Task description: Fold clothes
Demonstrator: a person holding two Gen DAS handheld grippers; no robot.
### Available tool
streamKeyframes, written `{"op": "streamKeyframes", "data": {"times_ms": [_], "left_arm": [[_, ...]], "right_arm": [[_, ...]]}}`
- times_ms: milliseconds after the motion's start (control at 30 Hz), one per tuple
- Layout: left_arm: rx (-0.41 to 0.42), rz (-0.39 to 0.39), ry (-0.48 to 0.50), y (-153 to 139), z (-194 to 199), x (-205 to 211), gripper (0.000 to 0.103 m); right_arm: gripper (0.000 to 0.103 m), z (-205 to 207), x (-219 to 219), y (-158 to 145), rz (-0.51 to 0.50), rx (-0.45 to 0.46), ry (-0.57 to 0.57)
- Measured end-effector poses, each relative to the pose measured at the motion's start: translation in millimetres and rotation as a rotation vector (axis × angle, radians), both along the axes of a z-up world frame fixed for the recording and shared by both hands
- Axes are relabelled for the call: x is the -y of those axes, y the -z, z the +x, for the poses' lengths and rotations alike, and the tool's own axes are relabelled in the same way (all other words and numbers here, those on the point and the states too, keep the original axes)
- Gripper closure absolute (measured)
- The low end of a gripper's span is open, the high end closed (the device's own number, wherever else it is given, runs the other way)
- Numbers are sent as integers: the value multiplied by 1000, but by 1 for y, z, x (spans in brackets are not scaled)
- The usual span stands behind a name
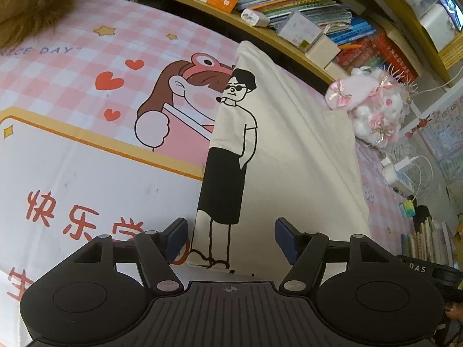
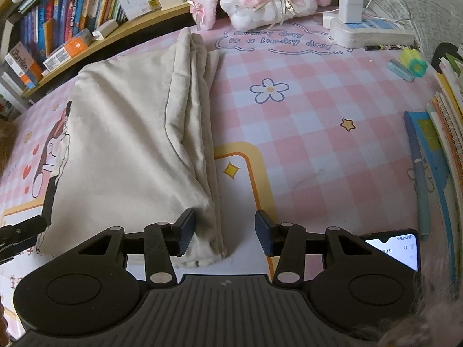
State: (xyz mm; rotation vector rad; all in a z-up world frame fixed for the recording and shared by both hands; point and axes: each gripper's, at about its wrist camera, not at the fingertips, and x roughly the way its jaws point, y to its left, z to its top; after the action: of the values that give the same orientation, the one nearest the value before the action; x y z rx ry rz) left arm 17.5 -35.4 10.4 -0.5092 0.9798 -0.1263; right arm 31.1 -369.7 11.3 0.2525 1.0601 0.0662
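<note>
Left gripper (image 1: 230,238), jaws apart, straddles near hem of cream T-shirt (image 1: 289,150); right gripper (image 2: 224,235), jaws apart, brackets its layered side fold. Shirt lies folded lengthwise mid-tablecloth (image 2: 289,101), seemingly positioned for hem pickup.

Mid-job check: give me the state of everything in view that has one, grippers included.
left gripper: open, nothing held, jaws either side of the garment's near edge
right gripper: open, nothing held
cream T-shirt: partly folded into a long strip, lying flat on the desk mat
phone: screen lit
charger: plugged into the power strip
</note>
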Motion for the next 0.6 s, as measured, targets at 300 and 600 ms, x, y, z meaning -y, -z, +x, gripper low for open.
{"op": "streamKeyframes", "data": {"times_ms": [300,600], "left_arm": [[8,-49,-33,3,2,-3,36],[14,-26,-46,2,-1,-2,50]], "right_arm": [[59,3,-1,0,9,1,23],[64,-3,2,1,48,16,40]]}}
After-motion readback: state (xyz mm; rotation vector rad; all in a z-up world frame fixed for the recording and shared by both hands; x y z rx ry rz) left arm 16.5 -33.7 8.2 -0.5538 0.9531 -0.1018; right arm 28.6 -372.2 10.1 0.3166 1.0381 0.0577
